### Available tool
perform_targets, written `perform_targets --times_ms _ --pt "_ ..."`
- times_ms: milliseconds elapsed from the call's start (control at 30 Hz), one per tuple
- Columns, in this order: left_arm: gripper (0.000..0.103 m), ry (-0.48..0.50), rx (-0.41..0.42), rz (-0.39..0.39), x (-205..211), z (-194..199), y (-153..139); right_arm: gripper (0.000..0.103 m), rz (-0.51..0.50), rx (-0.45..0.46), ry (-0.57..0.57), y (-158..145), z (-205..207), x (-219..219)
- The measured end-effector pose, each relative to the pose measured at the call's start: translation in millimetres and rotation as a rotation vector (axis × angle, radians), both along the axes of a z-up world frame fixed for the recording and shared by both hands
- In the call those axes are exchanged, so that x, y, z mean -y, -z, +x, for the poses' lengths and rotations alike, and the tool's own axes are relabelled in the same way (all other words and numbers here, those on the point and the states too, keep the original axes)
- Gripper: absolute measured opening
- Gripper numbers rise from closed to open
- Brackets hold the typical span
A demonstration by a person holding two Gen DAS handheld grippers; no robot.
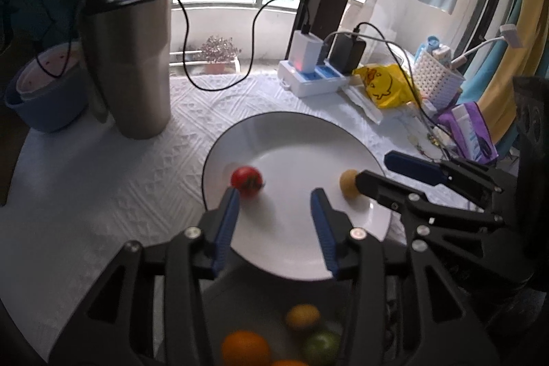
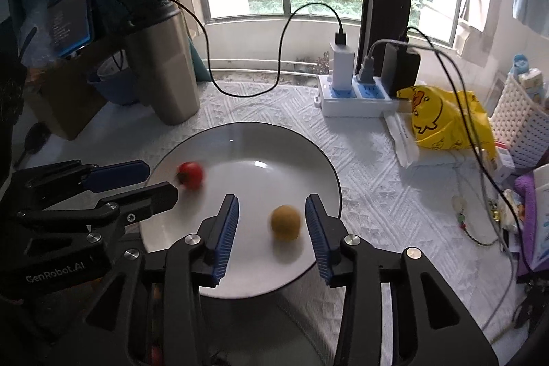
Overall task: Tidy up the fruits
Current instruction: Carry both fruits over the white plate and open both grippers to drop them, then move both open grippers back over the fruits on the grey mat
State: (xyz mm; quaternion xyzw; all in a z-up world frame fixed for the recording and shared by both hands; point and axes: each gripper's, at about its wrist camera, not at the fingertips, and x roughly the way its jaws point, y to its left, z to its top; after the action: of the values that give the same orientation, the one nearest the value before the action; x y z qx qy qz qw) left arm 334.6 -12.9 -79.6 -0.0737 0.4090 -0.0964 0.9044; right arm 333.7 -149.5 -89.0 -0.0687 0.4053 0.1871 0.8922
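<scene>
Left wrist view, bottom edge: an orange fruit (image 1: 244, 349), a yellow one (image 1: 302, 317) and a green one (image 1: 322, 346) sit below the plate (image 1: 295, 139), partly cut off behind the gripper frame; what holds them can't be made out. Red tomato (image 1: 246, 181) is blurred, on the plate's left side, just beside the left gripper (image 1: 274, 194) fingertip; fingers spread, nothing between them. Right gripper (image 2: 271, 199) also spread wide, w/ the blurred yellow-brown fruit (image 2: 285, 222) between the fingers, on the plate, not pinched. Lower left of right wrist view: "GenRobot.AI" on the left gripper body. Phone screen (image 2: 70, 19) text upper left is unreadable. Yellow bag (image 2: 446, 119) shows a cartoon duck.
</scene>
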Motion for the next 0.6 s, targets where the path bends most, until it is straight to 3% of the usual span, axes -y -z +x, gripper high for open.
perform_targets --times_ms 500,600 --pt "0.047 -0.003 0.095 -0.006 -2.3 -62.0 -32.5 0.044 -0.010 0.095 0.006 -43.3 -58.9 3.9" --pt "0.062 -0.001 0.109 -0.010 -2.0 -73.5 -36.4 0.044 -0.009 0.112 0.010 -49.2 -70.2 4.7"
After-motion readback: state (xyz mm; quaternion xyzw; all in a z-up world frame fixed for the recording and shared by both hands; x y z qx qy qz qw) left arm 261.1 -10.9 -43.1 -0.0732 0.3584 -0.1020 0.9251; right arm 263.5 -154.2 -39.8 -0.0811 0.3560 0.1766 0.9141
